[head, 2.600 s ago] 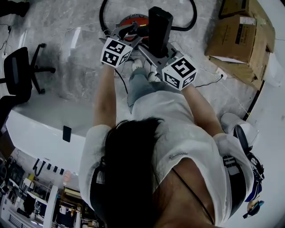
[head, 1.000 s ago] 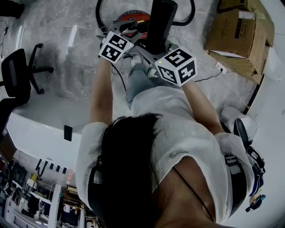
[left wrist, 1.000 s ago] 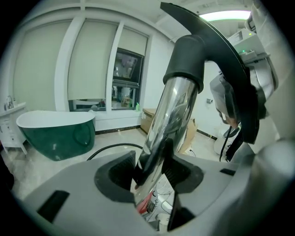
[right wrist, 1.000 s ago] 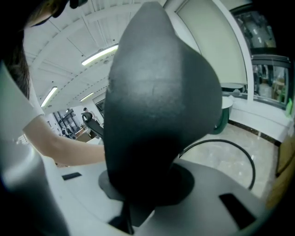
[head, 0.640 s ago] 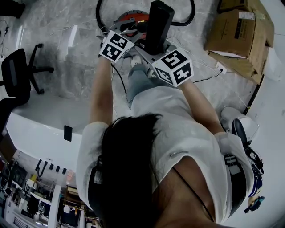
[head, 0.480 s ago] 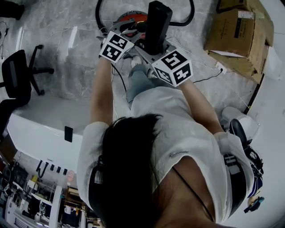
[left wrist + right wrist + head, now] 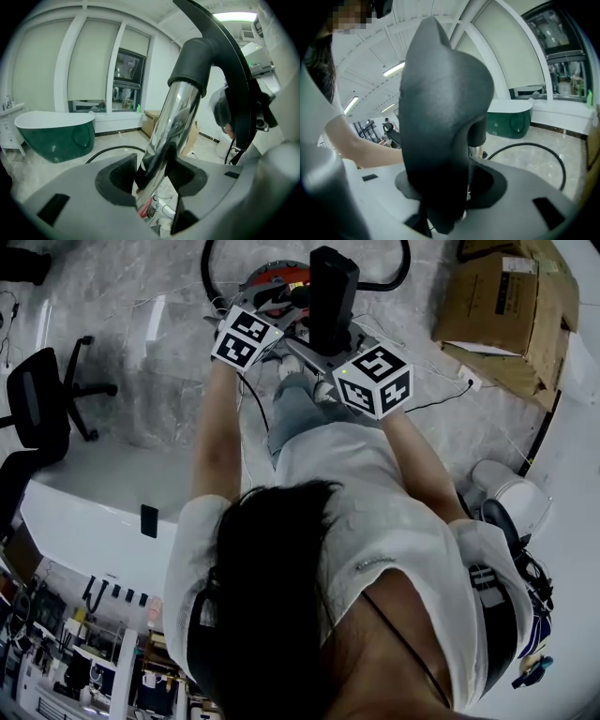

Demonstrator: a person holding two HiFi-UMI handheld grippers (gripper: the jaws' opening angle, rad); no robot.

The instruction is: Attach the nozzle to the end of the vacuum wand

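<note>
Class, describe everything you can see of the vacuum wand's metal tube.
The wand is a shiny, chrome-looking tube that mirrors the room. It stands tilted, its upper end leaning right in the left gripper view. The collar of the black nozzle sleeves that upper end. The jaws of the left gripper clamp its lower part.

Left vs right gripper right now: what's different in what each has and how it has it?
The left gripper is closed on the chrome wand. The right gripper has the black nozzle between its jaws.
The left gripper's jaws press the wand. The right gripper's jaws have just been opening and look slack around the nozzle.
Shared: both work the same wand-and-nozzle piece, from opposite sides.
</note>
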